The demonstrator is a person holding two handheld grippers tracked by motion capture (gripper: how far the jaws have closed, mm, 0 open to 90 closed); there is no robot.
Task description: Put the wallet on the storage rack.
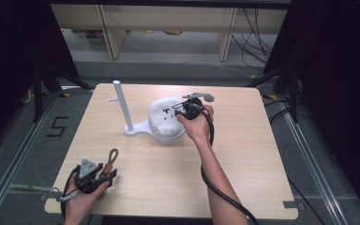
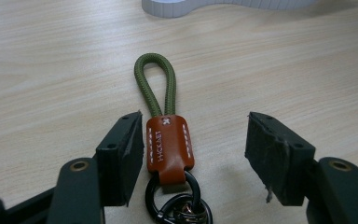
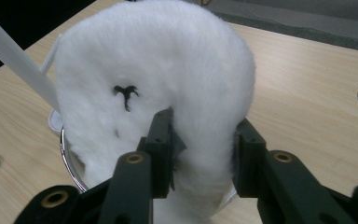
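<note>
**Right claw on the fluffy toy, left claw open over the keyring**

The right claw [image 3: 200,154] was closed on a white fluffy toy [image 3: 168,84], one jaw pressed into the fur on each side of it. A small black stitched mark showed on the fur above the jaws. The toy sat in a shallow dish with a shiny rim [image 3: 70,161], part of a white stand [image 1: 138,130] from which an upright post [image 1: 123,105] with short side pegs rose. The stand stood near the middle of the bench [image 1: 243,154], toward its far edge.

The left claw [image 2: 193,149] was held wide, its jaws on either side of a keyring [image 2: 167,144] without touching it. The keyring lay flat on the bench: a green cord loop [image 2: 154,79] pointing away from the claw, a brown leather tab in the middle, and black metal rings [image 2: 173,198] nearest the claw. In the high view this claw [image 1: 104,172] sat by the near left corner of the bench, with the person's hand [image 1: 82,199] around it, well apart from the stand.
</note>
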